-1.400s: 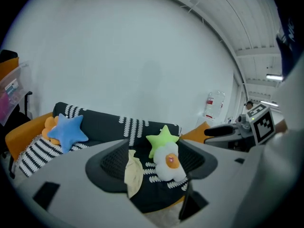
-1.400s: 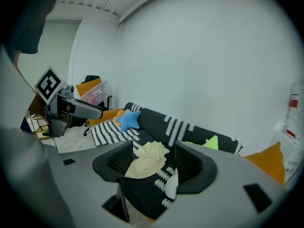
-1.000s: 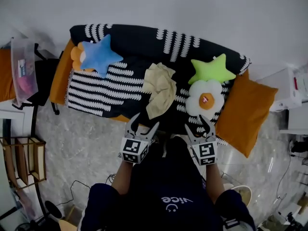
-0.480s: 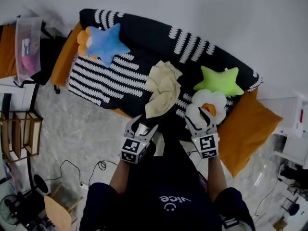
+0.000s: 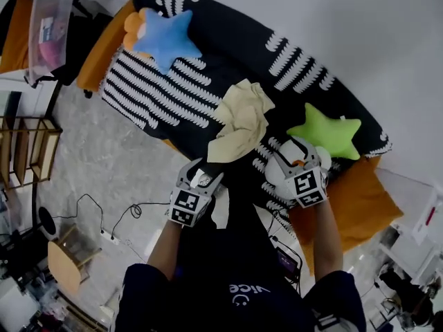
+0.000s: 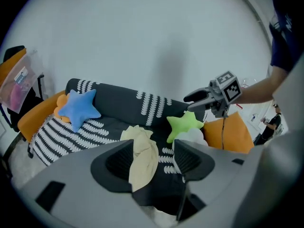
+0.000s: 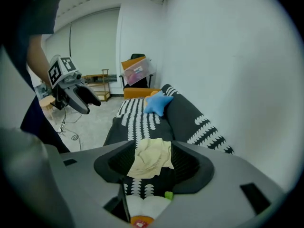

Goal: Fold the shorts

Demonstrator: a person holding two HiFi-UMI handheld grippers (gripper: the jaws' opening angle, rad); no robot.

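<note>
Sofa: the black sofa [image 5: 221, 64] with white markings runs from the upper left down to the right of centre in the head view. The open seat at the left of the garment looks like the best place to spread it.
Shorts: the cream shorts [image 5: 242, 120] lie crumpled at the middle of the frame, with the lower end trailing toward the seat's front edge. Waistband and legs cannot be told apart, so flattening probably has to come before any fold.
Cushions: the green star cushion [image 5: 325, 131] and the white egg cushion [image 5: 277, 173] sit just right of the shorts, and the cloth should be pulled away from them.
Left tongs [image 5: 205, 173]: just below the trailing end, apart and empty, having just been closing.
Right tongs [image 5: 292, 159]: over the egg cushion, apart and empty, also just narrowing.
Grip advice: each pair should take a separate outer edge, not the bunched middle, and lift evenly.
</note>
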